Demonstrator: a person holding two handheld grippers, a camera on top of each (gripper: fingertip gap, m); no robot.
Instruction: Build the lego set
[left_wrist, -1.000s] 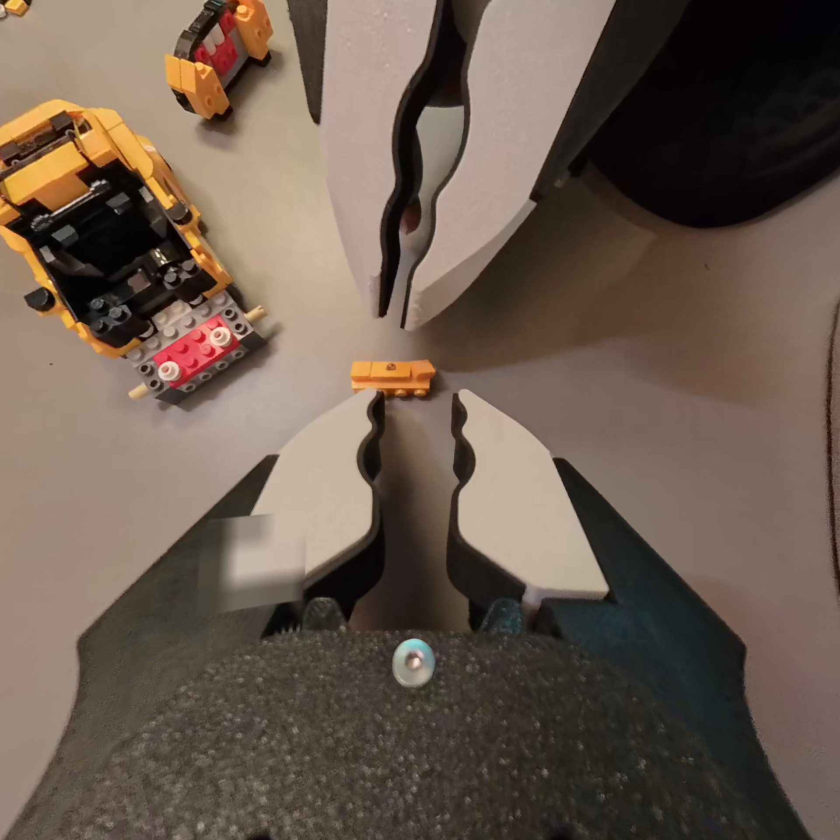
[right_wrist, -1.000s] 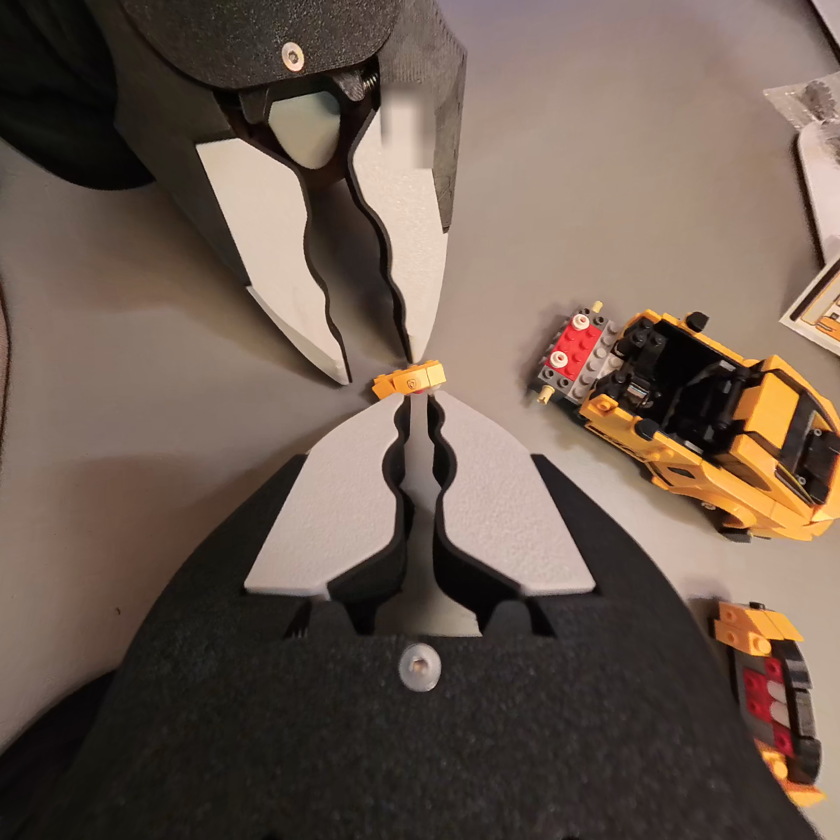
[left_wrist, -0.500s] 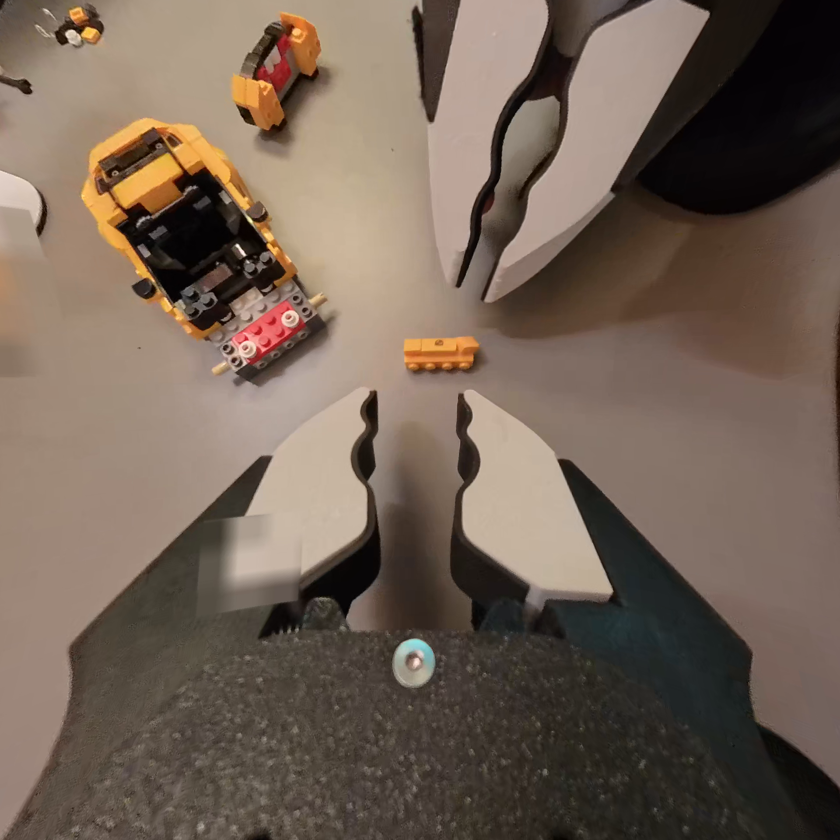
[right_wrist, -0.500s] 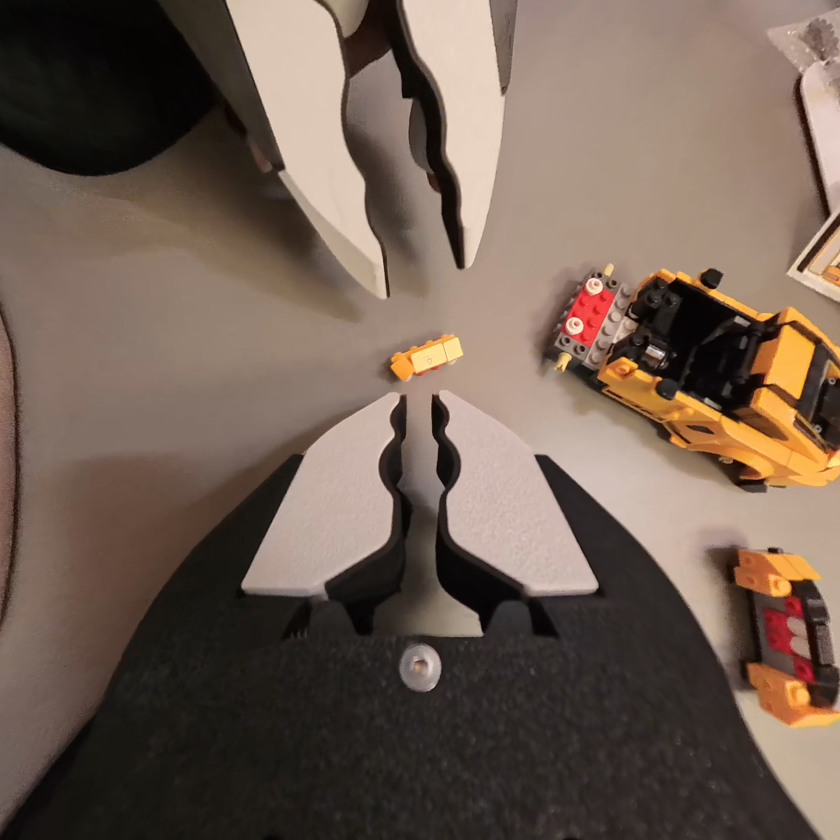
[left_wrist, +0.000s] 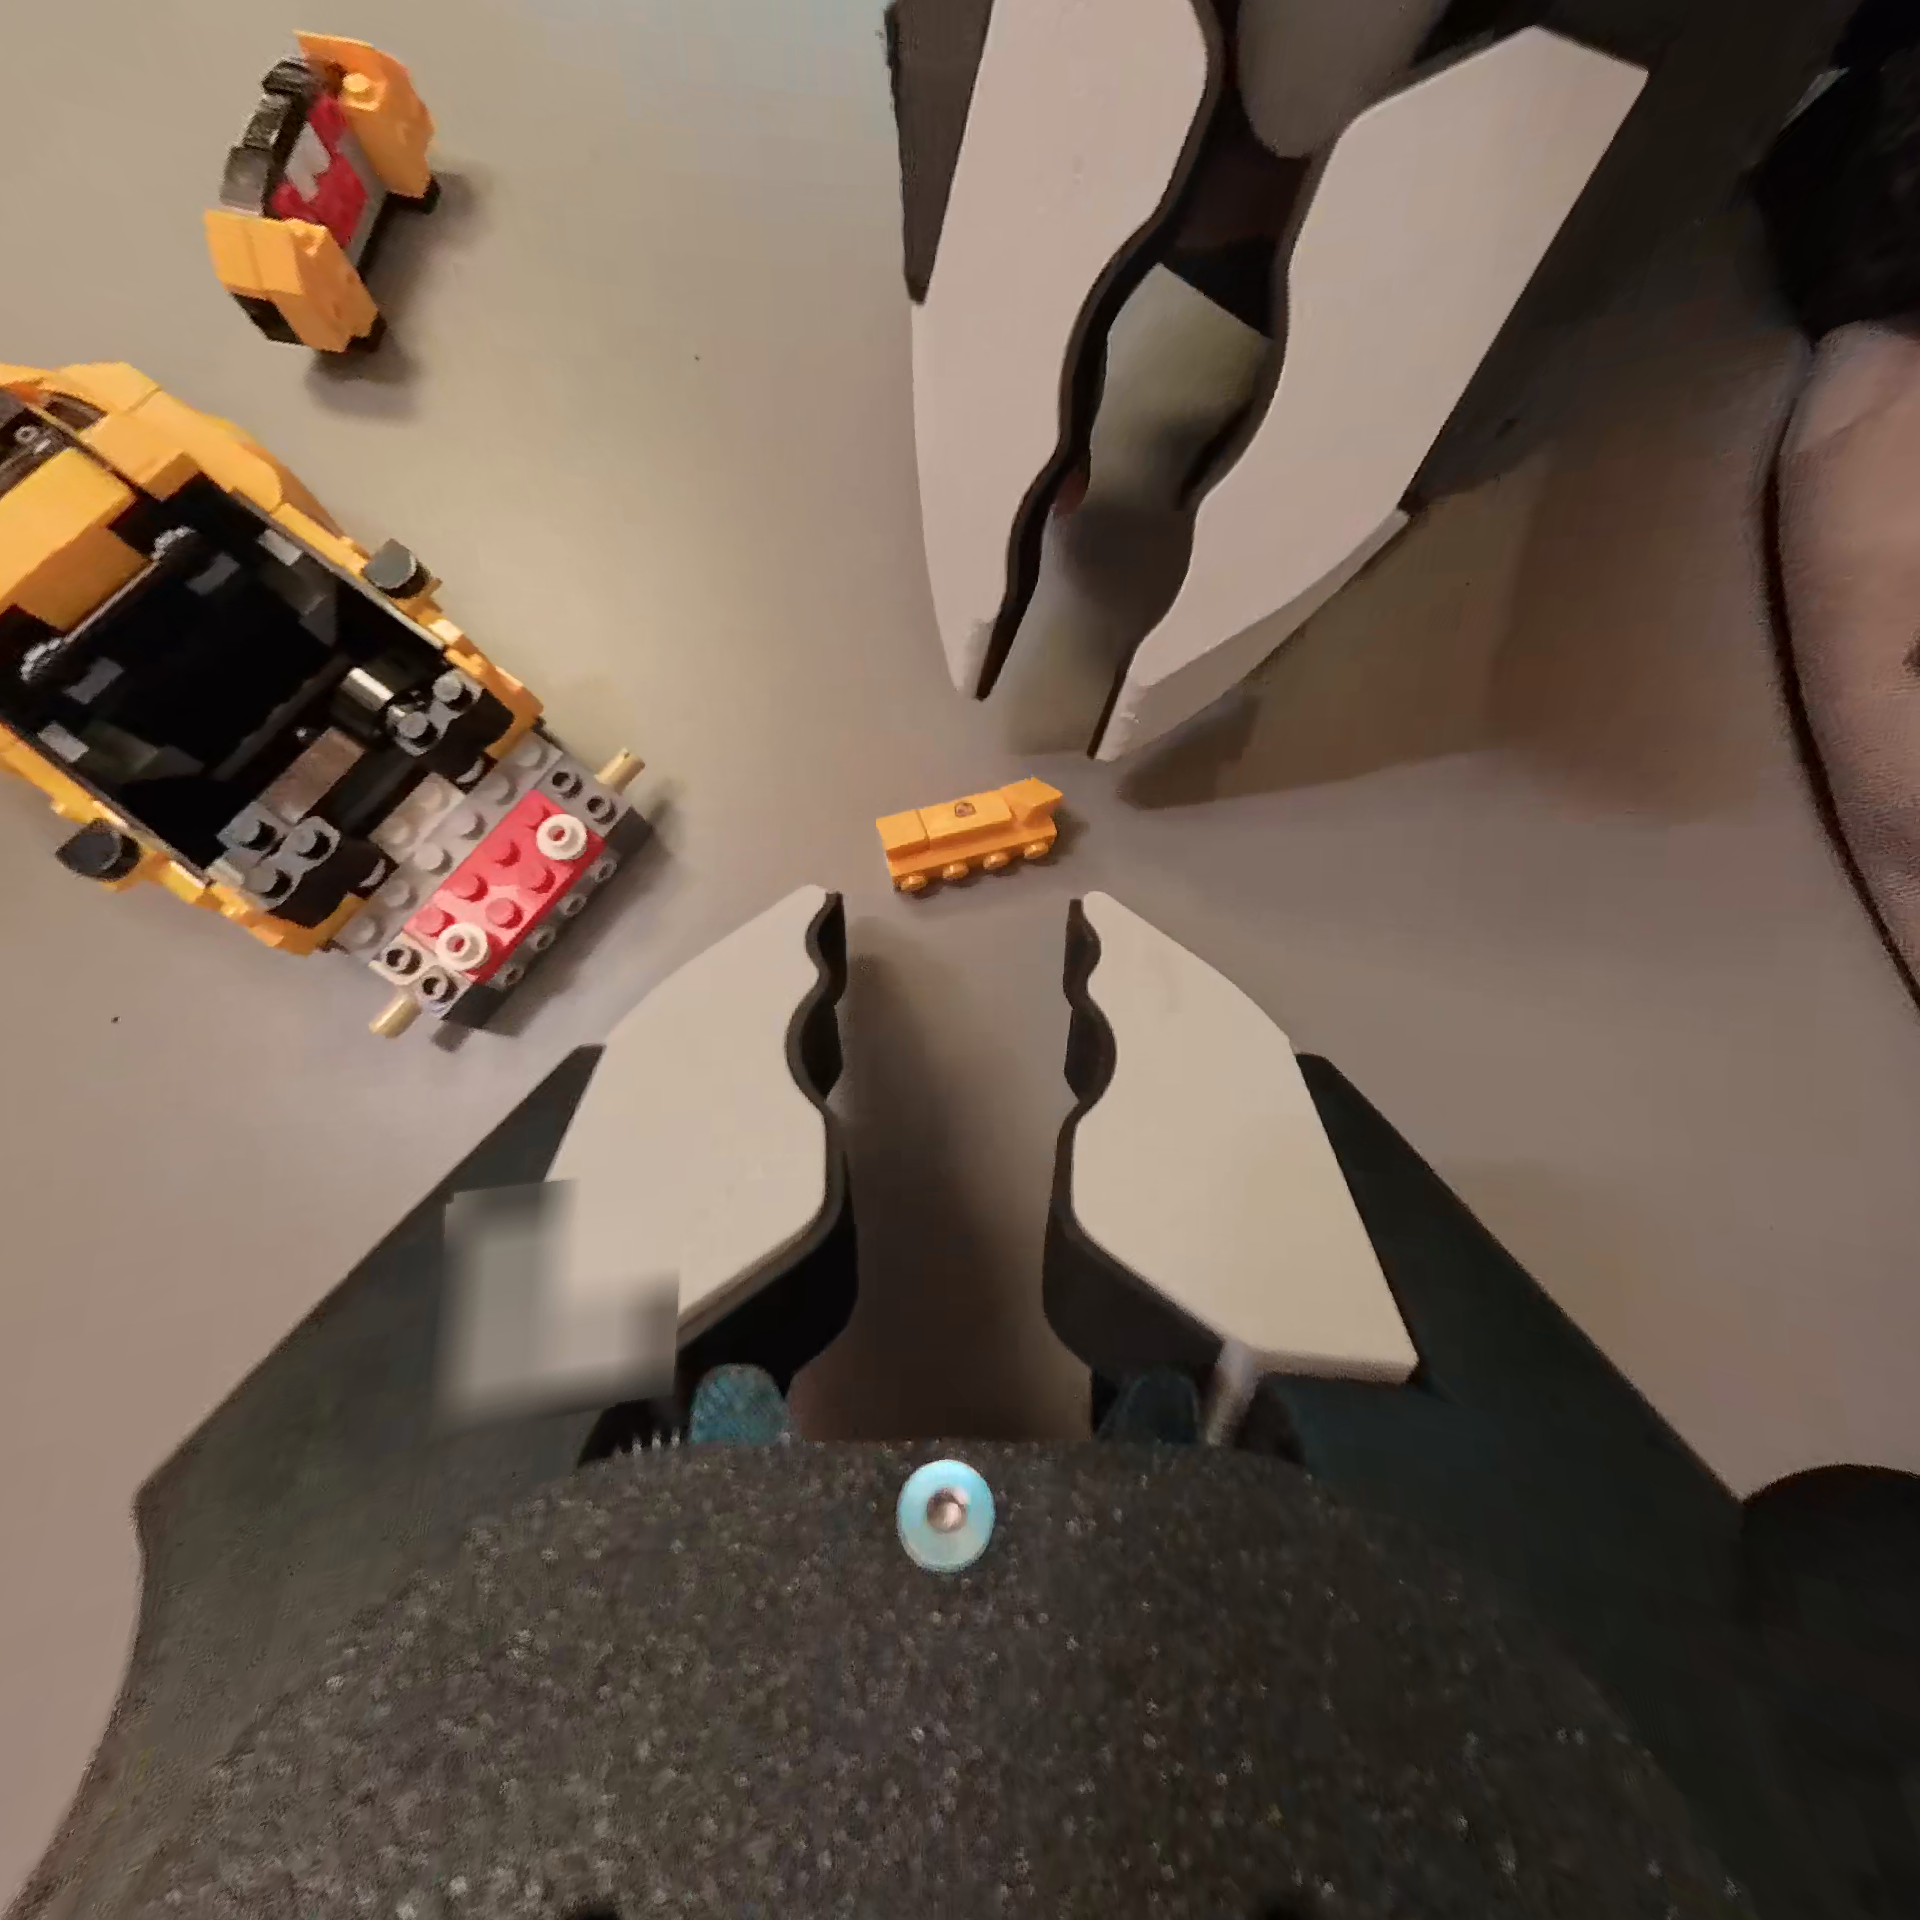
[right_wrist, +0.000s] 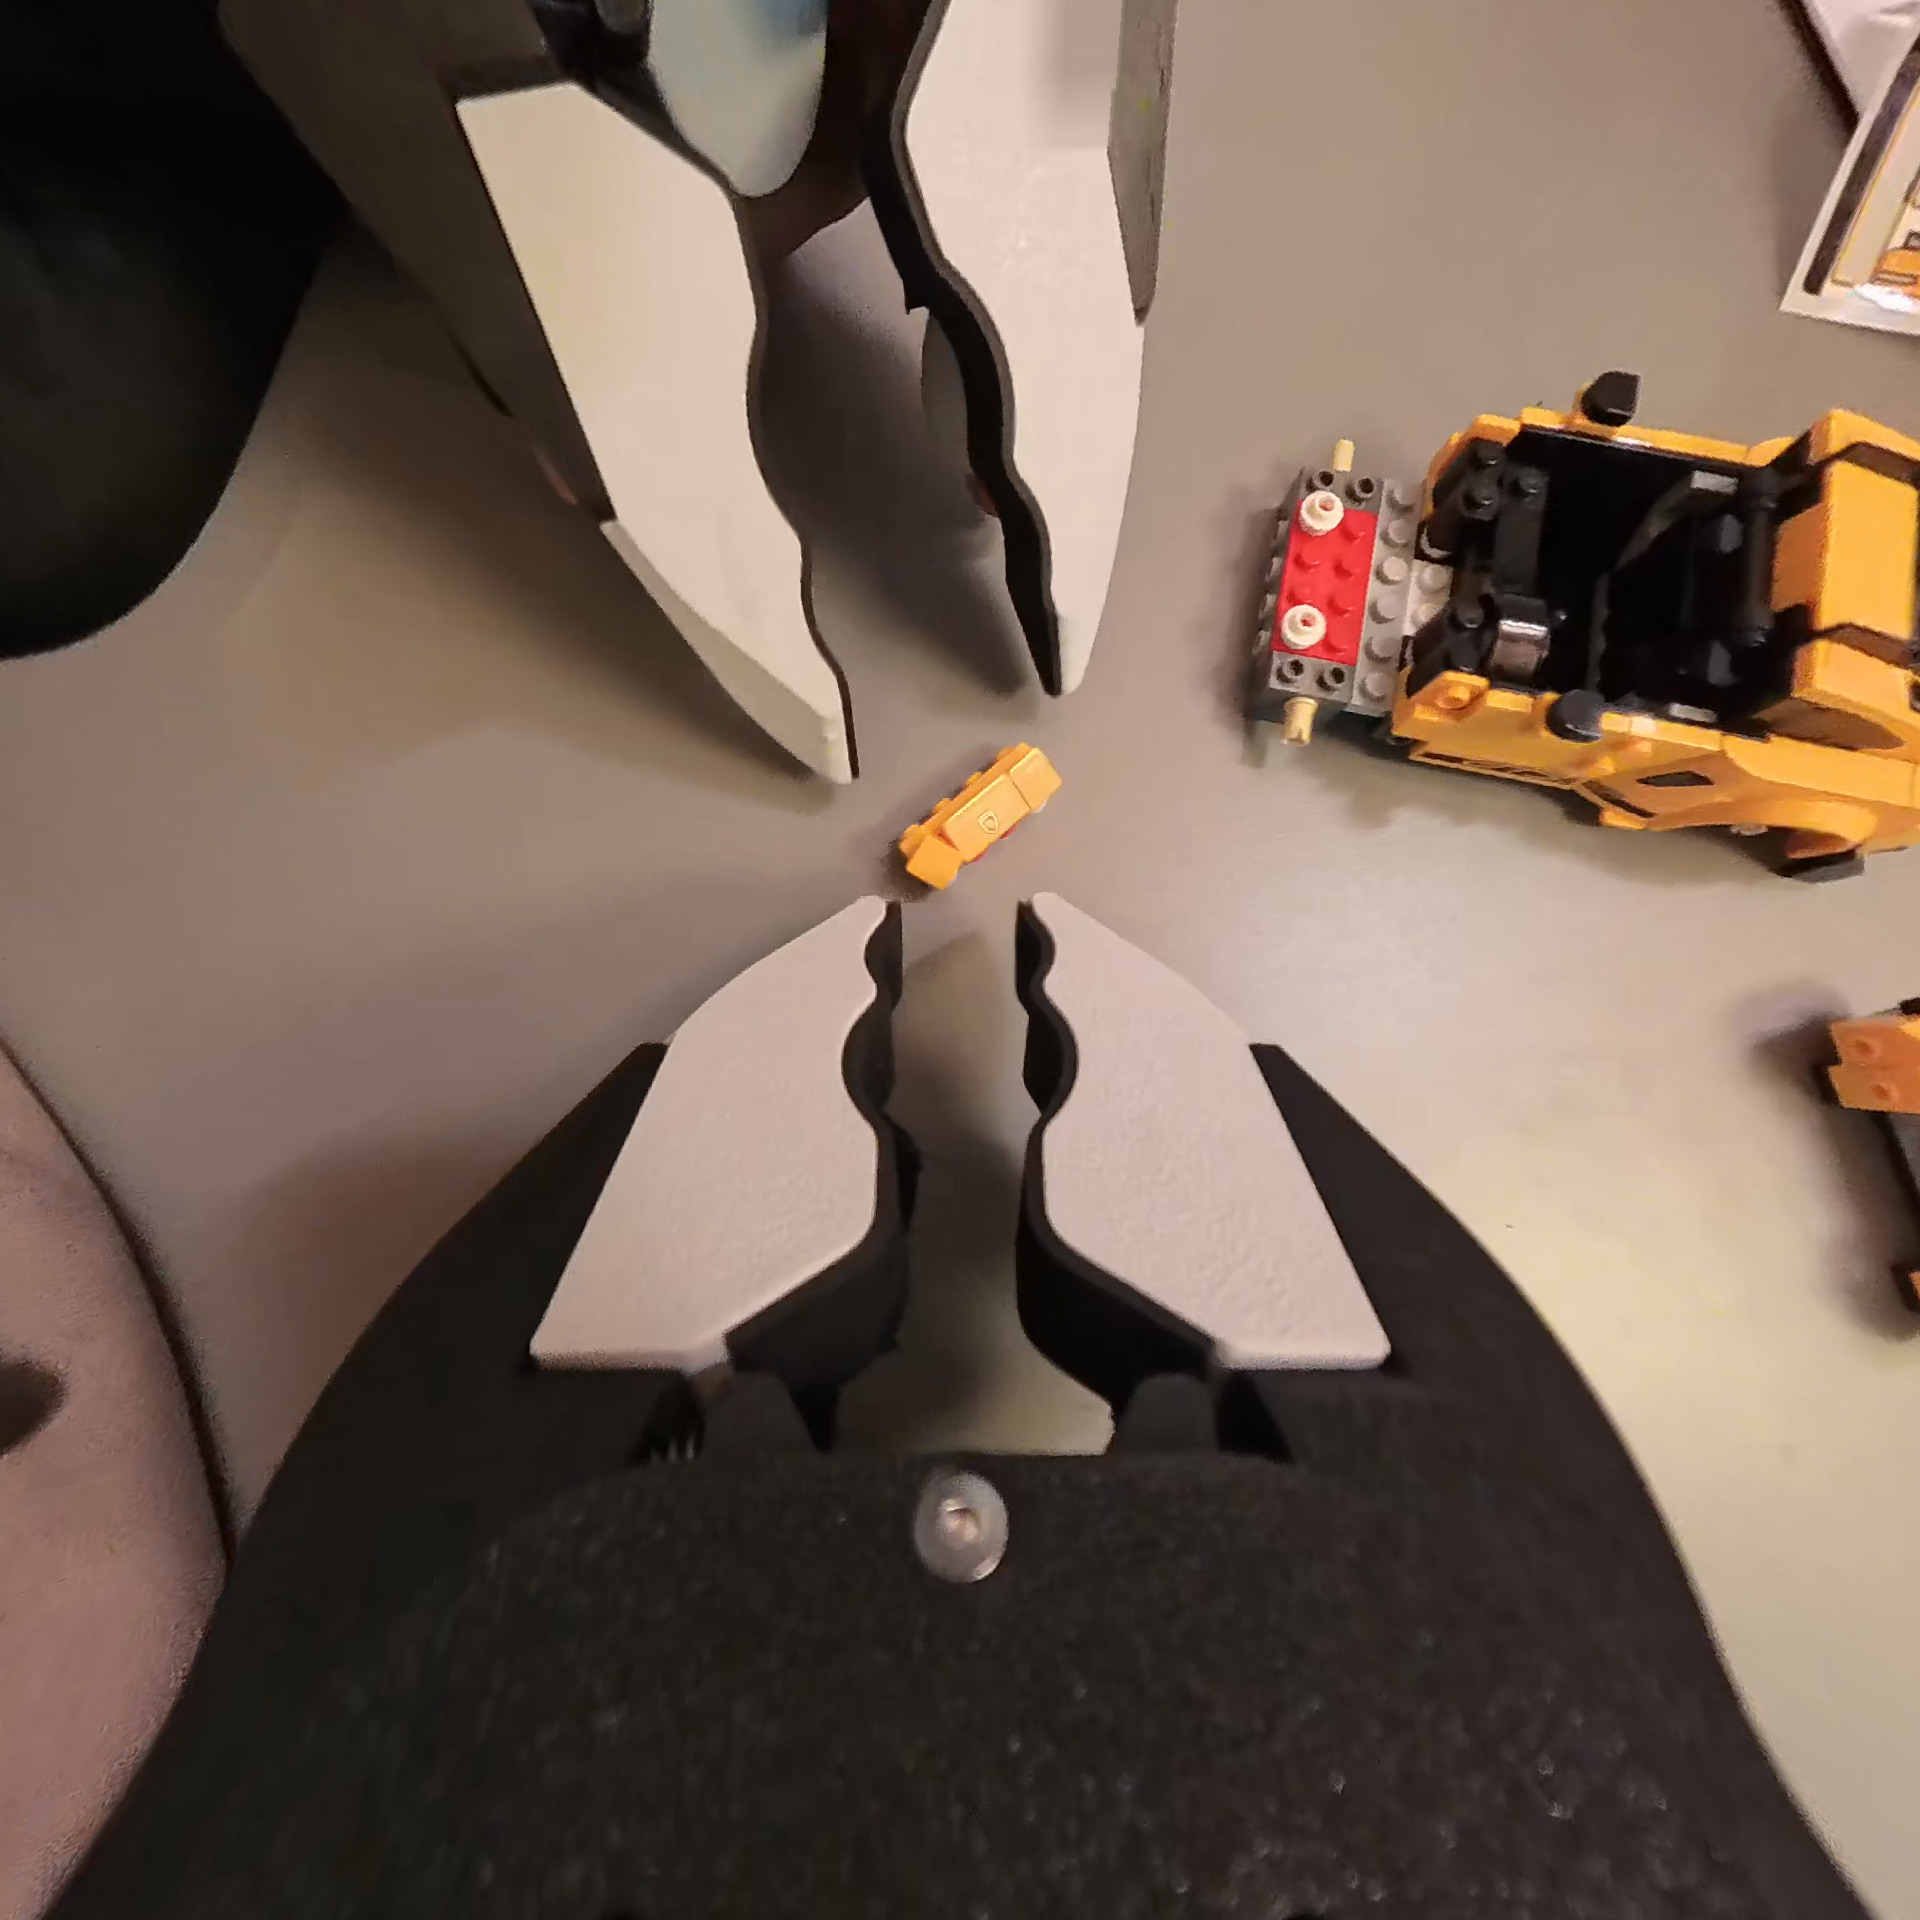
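Grey, smooth tabletop (left_wrist: 644, 436) carries everything. A small orange lego strip with studs along one side (left_wrist: 968, 834) lies flat on it between the two grippers, touching neither. The left gripper (left_wrist: 951, 914) has its jaws parted wide and empty; the right gripper (right_wrist: 956, 909) has a narrower gap, also empty. Off to one side sits the half-built orange-and-black lego car with a red plate on its grey end (right_wrist: 1621, 623), and beyond it a small orange, black and red lego sub-assembly (left_wrist: 312, 197). Printed paper sheets (right_wrist: 1870, 197) lie at the table's far corner — little else of the room shows.
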